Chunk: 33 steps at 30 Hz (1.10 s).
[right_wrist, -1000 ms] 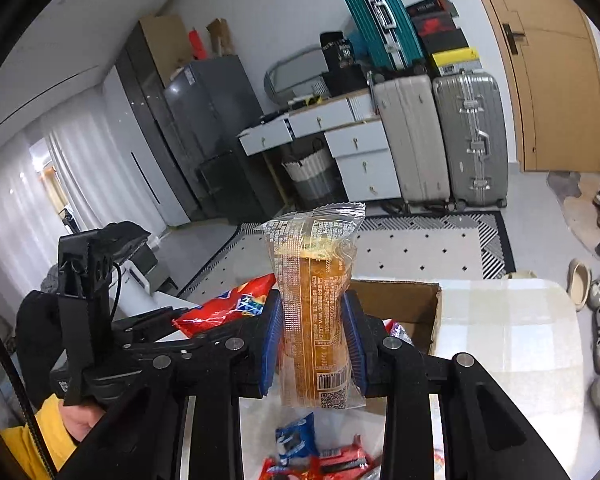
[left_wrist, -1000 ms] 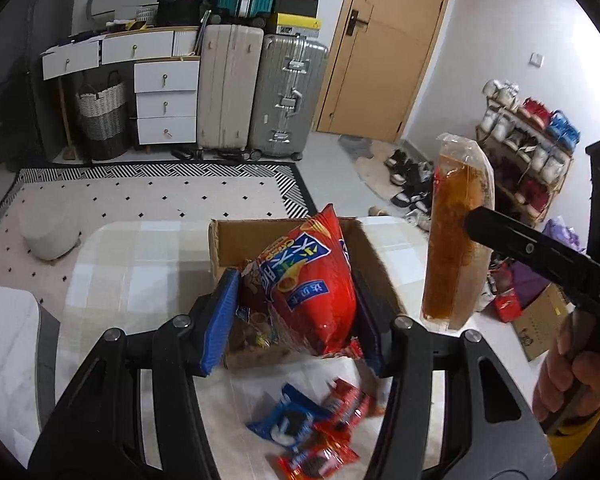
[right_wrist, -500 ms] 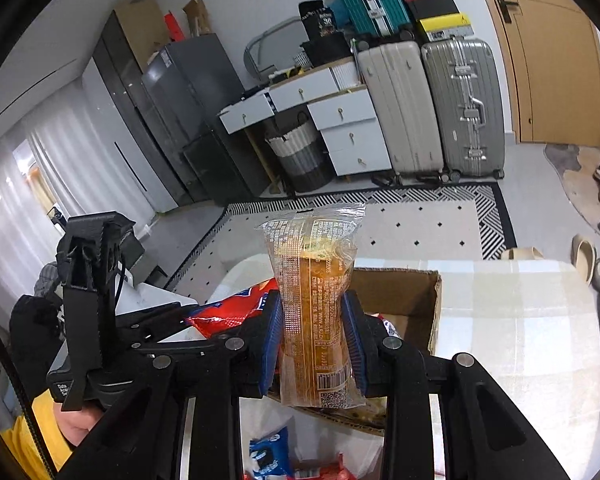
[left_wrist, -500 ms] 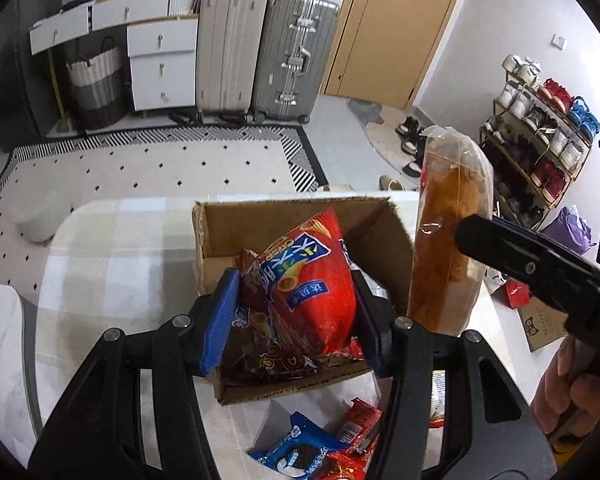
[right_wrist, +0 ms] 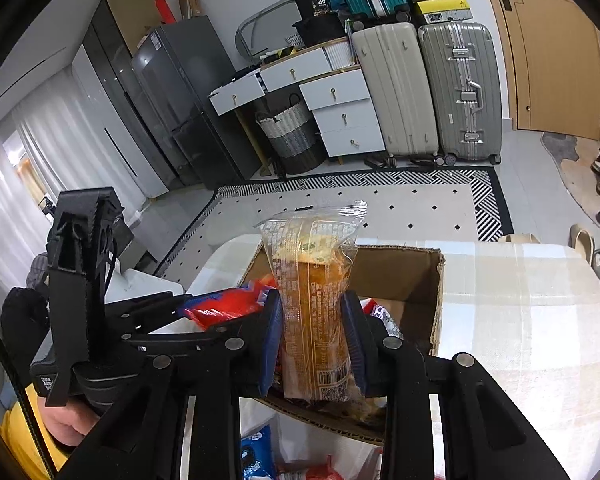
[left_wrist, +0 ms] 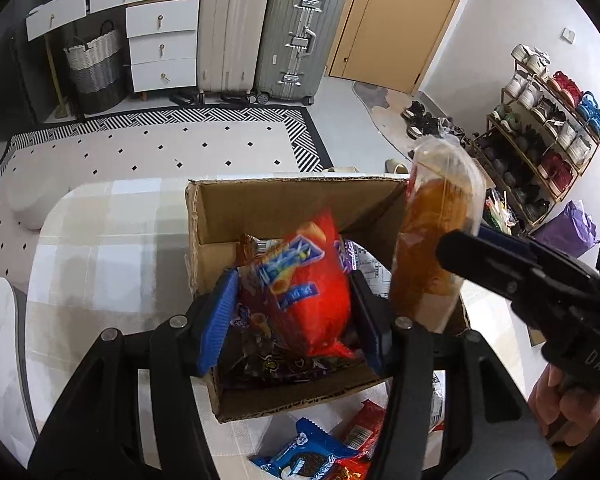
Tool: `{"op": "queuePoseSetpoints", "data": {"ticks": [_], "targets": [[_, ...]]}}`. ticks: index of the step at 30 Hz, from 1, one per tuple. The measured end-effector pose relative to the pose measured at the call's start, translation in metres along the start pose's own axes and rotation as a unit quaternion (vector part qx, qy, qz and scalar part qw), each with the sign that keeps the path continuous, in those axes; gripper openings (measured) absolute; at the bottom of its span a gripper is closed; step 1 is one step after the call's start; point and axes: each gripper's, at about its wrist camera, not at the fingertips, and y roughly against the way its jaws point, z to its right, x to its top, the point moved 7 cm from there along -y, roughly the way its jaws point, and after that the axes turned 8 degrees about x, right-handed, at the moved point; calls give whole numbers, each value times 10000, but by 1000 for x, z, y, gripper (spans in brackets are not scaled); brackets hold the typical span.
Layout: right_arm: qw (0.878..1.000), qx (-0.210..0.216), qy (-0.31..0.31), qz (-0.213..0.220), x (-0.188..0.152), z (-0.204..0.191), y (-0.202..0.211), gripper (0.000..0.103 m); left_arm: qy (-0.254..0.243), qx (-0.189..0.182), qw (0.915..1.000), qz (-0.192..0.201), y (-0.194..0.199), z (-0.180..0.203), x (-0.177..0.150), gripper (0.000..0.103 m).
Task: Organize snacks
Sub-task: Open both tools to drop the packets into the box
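Snacks fill the cardboard box [left_wrist: 284,204]; left gripper [left_wrist: 292,312] clamps a red chip bag [left_wrist: 304,288], right gripper [right_wrist: 312,340] a barcoded clear pastry pack [right_wrist: 312,288].

We read "36" on the black bag [right_wrist: 320,2] atop the far white dresser, "DAS" on the black right gripper's body [left_wrist: 598,358] at the near right, and "Data Acqu" on the label of the black left gripper's body [right_wrist: 46,382]; the snack wrappers' print is too blurred for us.

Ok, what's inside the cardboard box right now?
Inside the cardboard box: dark purple wrappers and a white packet. The red chip bag, held by the left gripper, covers the rest.
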Motion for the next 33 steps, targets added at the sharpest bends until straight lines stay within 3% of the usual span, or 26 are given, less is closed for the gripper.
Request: {"op": "queuePoseSetpoints", "data": {"ticks": [17, 19, 21, 28, 33], "targets": [[9999, 31, -75, -81, -14, -1, 0, 30, -46, 99, 9999, 59, 17, -8, -4, 54], [10000, 59, -53, -56, -14, -4, 5, 30, -25, 133, 9998, 112, 22, -9, -2, 57], [10000, 85, -43, -30, -14, -8, 11, 30, 21, 197, 9997, 144, 28, -10, -2, 68], [9998, 124, -14, 156, -14, -23, 45, 30, 133, 377, 9987, 317, 61, -14, -4, 77], [9993, 166, 38, 333, -17, -43, 78, 30, 158, 480, 9974, 524, 99, -17, -12, 78]]}}
